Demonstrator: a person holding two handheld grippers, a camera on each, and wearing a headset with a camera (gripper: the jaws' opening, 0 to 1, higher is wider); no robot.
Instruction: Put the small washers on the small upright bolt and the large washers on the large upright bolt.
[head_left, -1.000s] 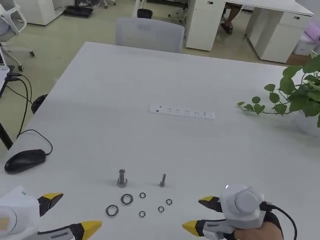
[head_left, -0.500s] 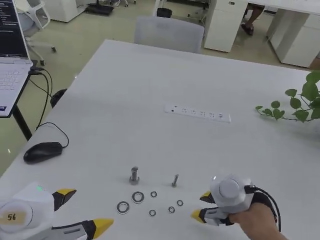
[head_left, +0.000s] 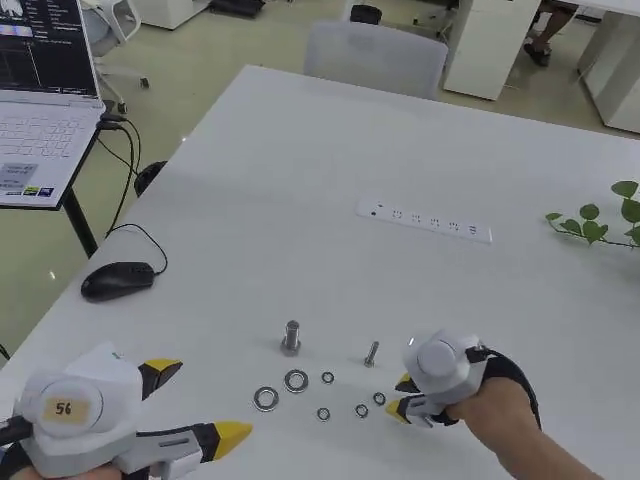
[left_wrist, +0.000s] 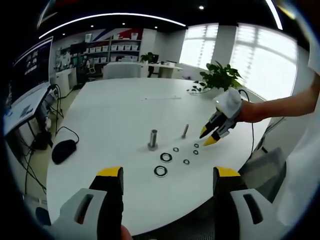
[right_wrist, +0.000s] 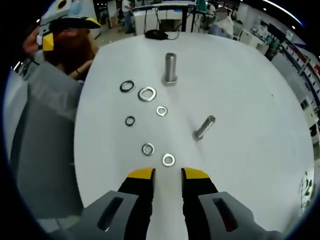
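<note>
The large bolt (head_left: 291, 337) and the small bolt (head_left: 371, 353) stand upright on the white table (head_left: 300, 200). In front of them lie two large washers (head_left: 266, 398) (head_left: 296, 380) and several small washers (head_left: 361, 410). My right gripper (head_left: 399, 395) hovers just right of the small washers, open by a narrow gap, nothing between its jaws. In its own view the right gripper (right_wrist: 168, 173) points at the nearest small washer (right_wrist: 168, 160), with the large bolt (right_wrist: 170, 68) beyond. My left gripper (head_left: 200, 400) is wide open at the near left; in its view the left gripper (left_wrist: 169, 172) faces the large washers (left_wrist: 166, 157).
A white power strip (head_left: 425, 220) lies further back on the table. At the left edge sits a black mouse (head_left: 118, 281) with its cable. A laptop (head_left: 40, 90) stands on a side stand at the left, and plant leaves (head_left: 600, 220) reach in at the right.
The head camera has shifted. My right gripper has moved left, close to the small washers, and its jaws have narrowed. The left gripper stays wide open.
</note>
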